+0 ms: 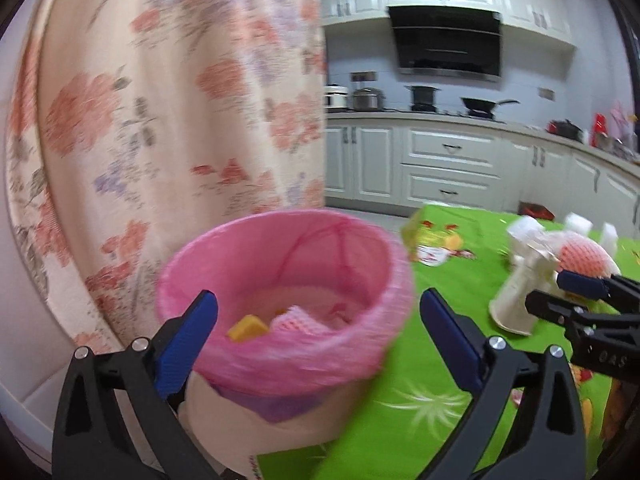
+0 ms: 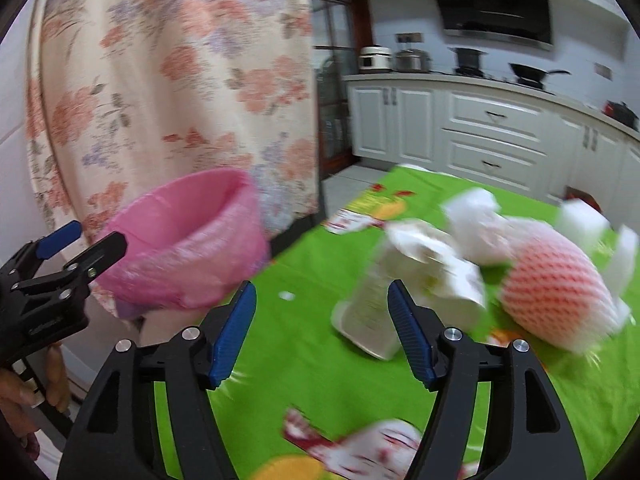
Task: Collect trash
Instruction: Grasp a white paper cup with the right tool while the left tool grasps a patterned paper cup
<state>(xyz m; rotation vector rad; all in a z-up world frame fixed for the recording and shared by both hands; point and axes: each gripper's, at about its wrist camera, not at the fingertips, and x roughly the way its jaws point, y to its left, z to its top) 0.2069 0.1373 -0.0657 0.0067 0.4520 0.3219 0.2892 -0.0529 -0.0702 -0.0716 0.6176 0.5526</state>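
A bin with a pink liner [image 1: 280,276] stands at the table's left edge, with a yellow scrap [image 1: 248,326] and pink foam netting inside. My left gripper [image 1: 318,300] hovers open in front of its rim and holds nothing. On the green tablecloth [image 2: 312,360] a white paper cup [image 2: 376,312] lies on its side beside a fruit in pink foam net [image 2: 556,292] and white crumpled scraps [image 2: 476,220]. My right gripper [image 2: 322,289] is open just left of the cup, with nothing between its fingers. The bin [image 2: 188,248] and left gripper [image 2: 98,236] show at the left of the right wrist view.
A floral curtain [image 1: 160,100] hangs behind the bin. White kitchen cabinets [image 1: 448,160] and a counter with pots run along the back. A printed wrapper [image 2: 352,220] lies near the table's far edge. A hand [image 2: 52,368] holds the left gripper.
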